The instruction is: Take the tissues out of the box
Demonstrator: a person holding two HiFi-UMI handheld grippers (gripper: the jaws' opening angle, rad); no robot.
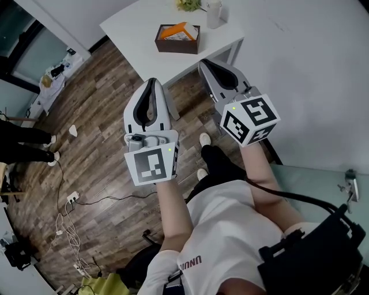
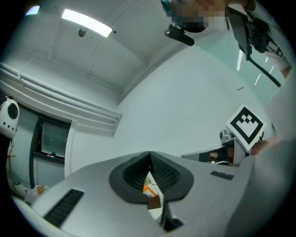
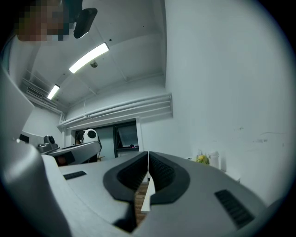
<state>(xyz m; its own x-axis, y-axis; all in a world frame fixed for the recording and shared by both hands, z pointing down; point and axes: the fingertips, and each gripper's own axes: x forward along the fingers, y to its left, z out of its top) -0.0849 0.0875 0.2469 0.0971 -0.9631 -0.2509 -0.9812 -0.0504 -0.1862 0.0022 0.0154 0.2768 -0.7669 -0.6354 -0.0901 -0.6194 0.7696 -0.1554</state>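
One white flat-topped table (image 1: 132, 29) is counted, and on it one dark brown tissue box (image 1: 177, 47), one orange and white packet (image 1: 180, 30) inside that box, one white plastic jug (image 1: 214, 12) and one bunch of yellow-green flowers (image 1: 189, 4). Two grey plastic grippers are counted, the left gripper (image 1: 153, 83) and the right gripper (image 1: 203, 62). Two long bright ceiling lights (image 3: 89, 57) are counted overhead.
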